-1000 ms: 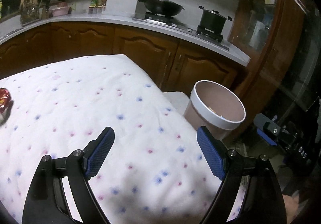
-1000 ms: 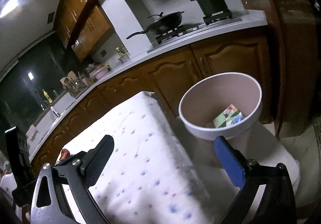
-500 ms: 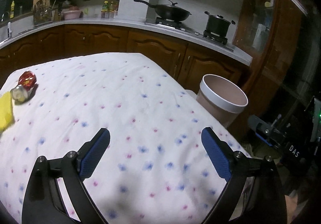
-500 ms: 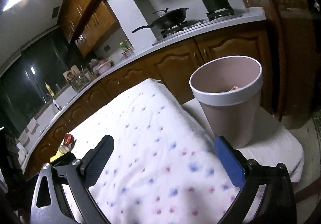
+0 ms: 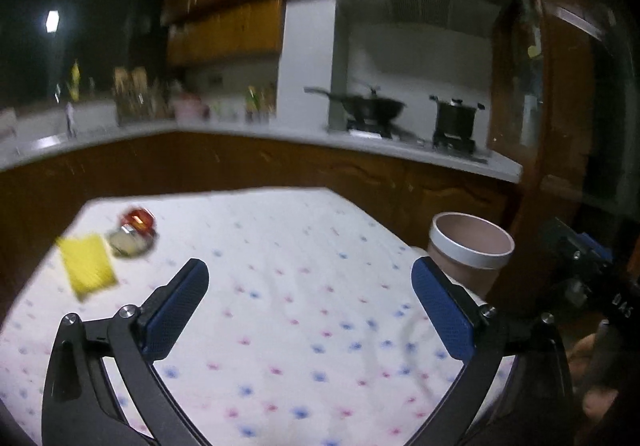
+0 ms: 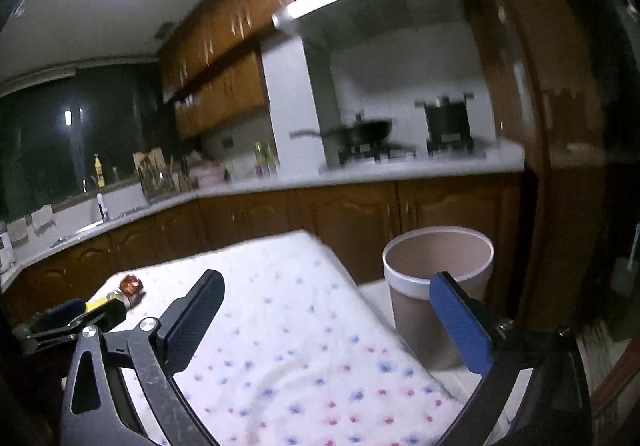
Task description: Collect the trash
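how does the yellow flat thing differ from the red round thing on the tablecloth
The flat yellow rectangular packet lies spread on the dotted white tablecloth; the shiny round red wrapper looks bunched and rounded. The yellow one looks larger and sits nearer the left tool; the red one lies farther back. Both rest at the cloth's left end, outside the white-rimmed pink bin.

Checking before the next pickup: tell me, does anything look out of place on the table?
Only the trash: a yellow wrapper, a red wrapper and a blurred small item lie clustered at the tablecloth's far-left corner.
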